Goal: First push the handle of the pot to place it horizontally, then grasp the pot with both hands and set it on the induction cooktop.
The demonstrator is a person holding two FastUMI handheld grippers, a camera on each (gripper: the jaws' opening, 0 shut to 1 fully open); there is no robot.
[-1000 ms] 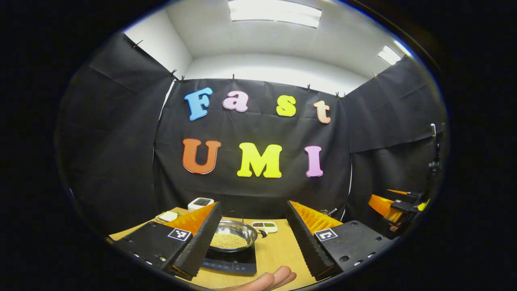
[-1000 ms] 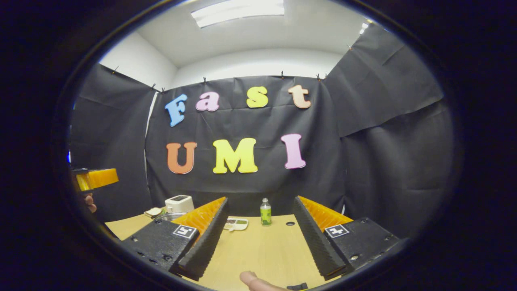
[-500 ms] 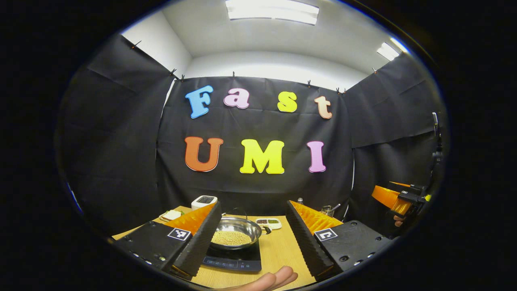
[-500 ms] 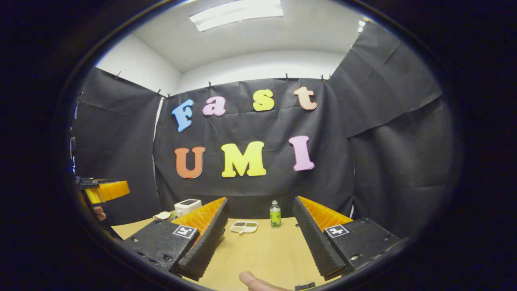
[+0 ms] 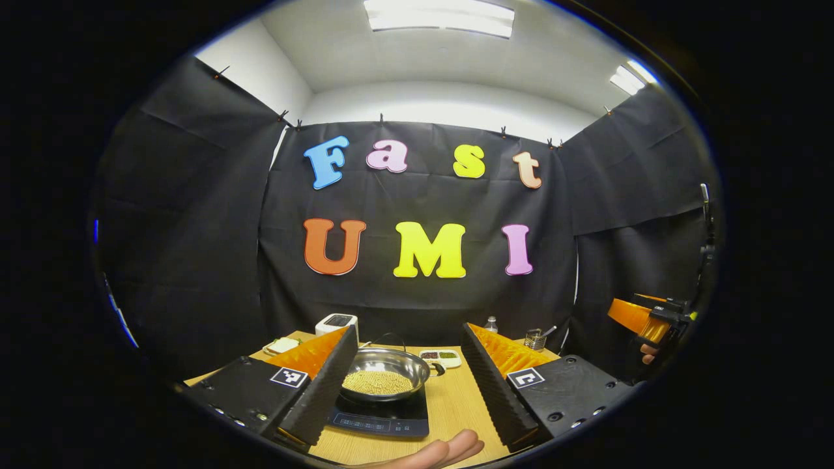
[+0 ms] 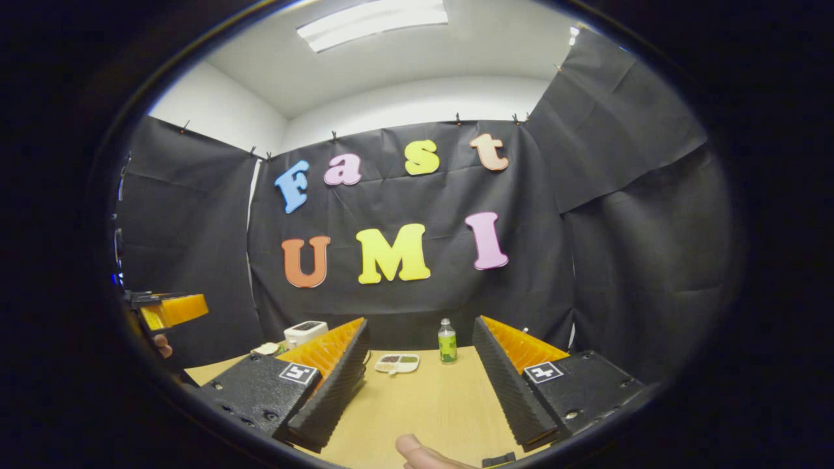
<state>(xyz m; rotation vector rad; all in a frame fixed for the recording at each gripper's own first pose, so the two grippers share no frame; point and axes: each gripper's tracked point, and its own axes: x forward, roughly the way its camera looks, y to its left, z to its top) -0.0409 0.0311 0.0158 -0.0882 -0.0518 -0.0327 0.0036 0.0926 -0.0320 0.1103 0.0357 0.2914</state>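
Pot (image 5: 384,376) of yellow grains sits on the cooktop (image 5: 384,420), between the fingers of the left gripper (image 5: 407,384), jaws wide; right gripper (image 6: 420,384) also wide, over bare table (image 6: 423,404). Judgement: a careless nudge could tip grains out. Beyond the pot: timer (image 5: 336,322), dish (image 5: 440,356), bottle (image 6: 446,341), black cloth.

The pot (image 5: 384,373) sat on the cooktop (image 5: 383,417) on the table (image 5: 449,410). Behind it lay a small dish (image 5: 440,356); a bottle (image 6: 447,341) stood right of the dish.
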